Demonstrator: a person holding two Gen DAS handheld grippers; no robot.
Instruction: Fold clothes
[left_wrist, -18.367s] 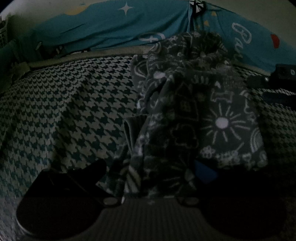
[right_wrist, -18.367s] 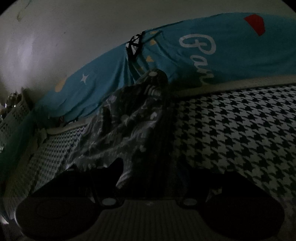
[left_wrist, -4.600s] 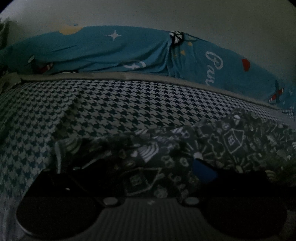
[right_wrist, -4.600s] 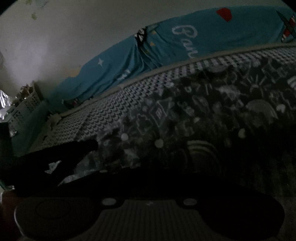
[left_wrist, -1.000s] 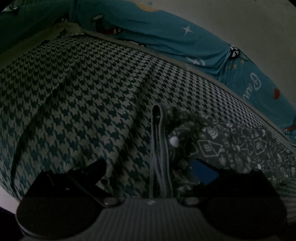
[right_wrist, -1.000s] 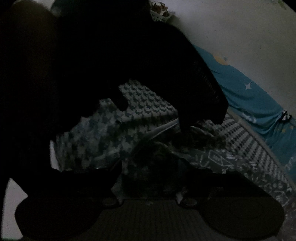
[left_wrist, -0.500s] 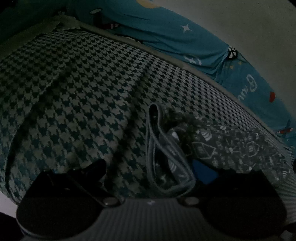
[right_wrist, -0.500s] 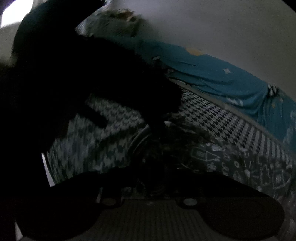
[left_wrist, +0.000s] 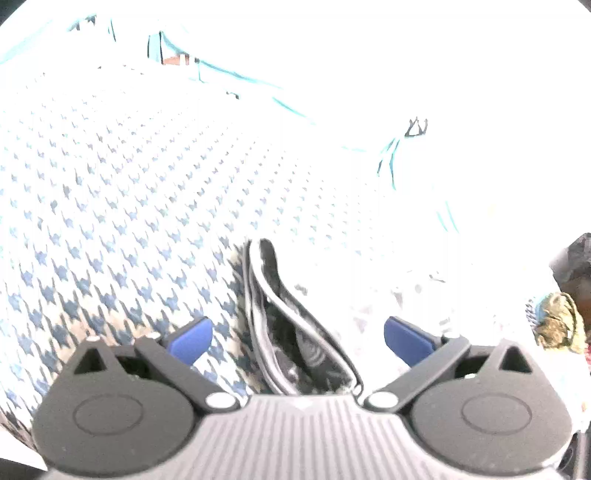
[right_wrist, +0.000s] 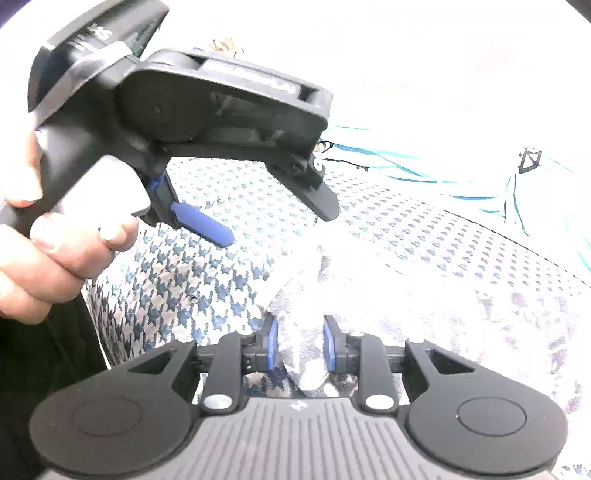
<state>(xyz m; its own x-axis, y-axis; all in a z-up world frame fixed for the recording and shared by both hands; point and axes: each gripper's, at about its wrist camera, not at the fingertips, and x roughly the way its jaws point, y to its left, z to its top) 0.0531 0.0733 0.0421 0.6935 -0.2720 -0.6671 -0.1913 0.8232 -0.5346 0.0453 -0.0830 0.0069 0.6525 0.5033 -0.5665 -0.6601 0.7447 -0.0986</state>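
Note:
The frames are badly overexposed. The patterned garment (right_wrist: 406, 295) lies on the bed and looks washed out. My right gripper (right_wrist: 300, 347) is shut on a bunched edge of it, with fabric pinched between the blue pads (right_wrist: 272, 345). In the left wrist view the garment's elastic waistband (left_wrist: 266, 295) stands up as an open loop between the jaws of my left gripper (left_wrist: 297, 338), which are wide open and touch nothing. In the right wrist view the left gripper (right_wrist: 280, 225) hovers open above the bed, held by a person's hand (right_wrist: 55, 251).
A houndstooth bedcover (left_wrist: 110, 221) spreads under everything and also shows in the right wrist view (right_wrist: 192, 280). A teal blanket (right_wrist: 406, 170) lies along the back against the wall. A brownish, blurred object (left_wrist: 557, 325) sits at the far right edge.
The picture has gone from very dark to blown-out bright. The right gripper's jaws have closed on the garment's edge and lifted it slightly. The waistband loop has spread wider in front of the left gripper.

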